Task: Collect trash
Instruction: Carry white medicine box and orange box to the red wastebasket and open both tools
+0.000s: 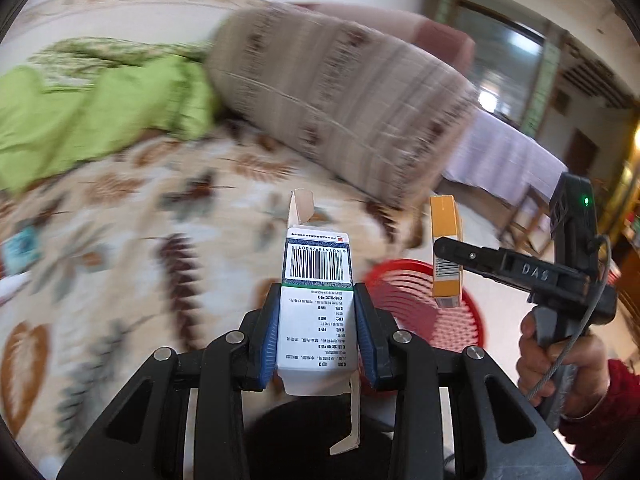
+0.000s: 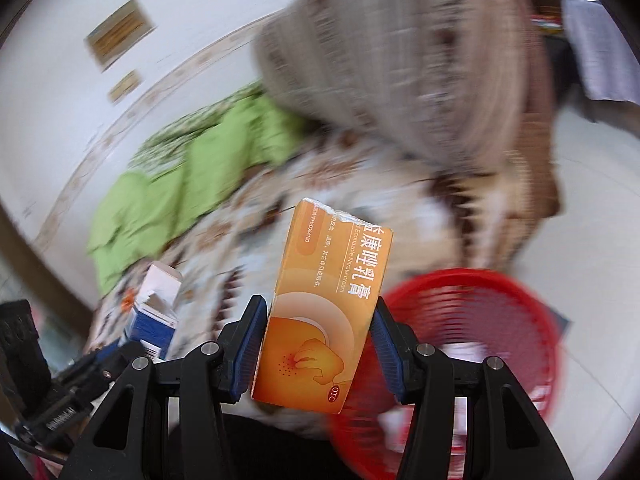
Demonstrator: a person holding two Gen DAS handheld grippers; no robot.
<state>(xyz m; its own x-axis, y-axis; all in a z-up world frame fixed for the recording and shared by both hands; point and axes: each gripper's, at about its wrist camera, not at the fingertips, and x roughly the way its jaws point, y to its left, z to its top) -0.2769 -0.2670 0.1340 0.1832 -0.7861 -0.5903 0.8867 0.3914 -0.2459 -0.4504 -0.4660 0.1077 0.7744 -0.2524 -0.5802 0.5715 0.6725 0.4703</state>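
My left gripper (image 1: pixel 316 320) is shut on a white and blue medicine box (image 1: pixel 317 280) with a barcode and open end flaps, held over a leaf-patterned bedspread (image 1: pixel 120 220). My right gripper (image 2: pixel 320 344) is shut on an orange cream box (image 2: pixel 324 312), which also shows in the left wrist view as the orange box (image 1: pixel 446 252) above the red basket (image 1: pixel 424 312). The red mesh basket (image 2: pixel 480 340) sits on the floor just right of and below the orange box. In the right wrist view the white and blue box (image 2: pixel 154 312) appears at the lower left.
A large rolled beige blanket (image 1: pixel 340 100) and green bedding (image 1: pixel 100 112) lie on the bed. A small teal packet (image 1: pixel 20 248) rests at the bedspread's left edge. A table with a pale cloth (image 1: pixel 508 160) stands beyond. A hand in a red sleeve (image 1: pixel 560 364) holds the right gripper.
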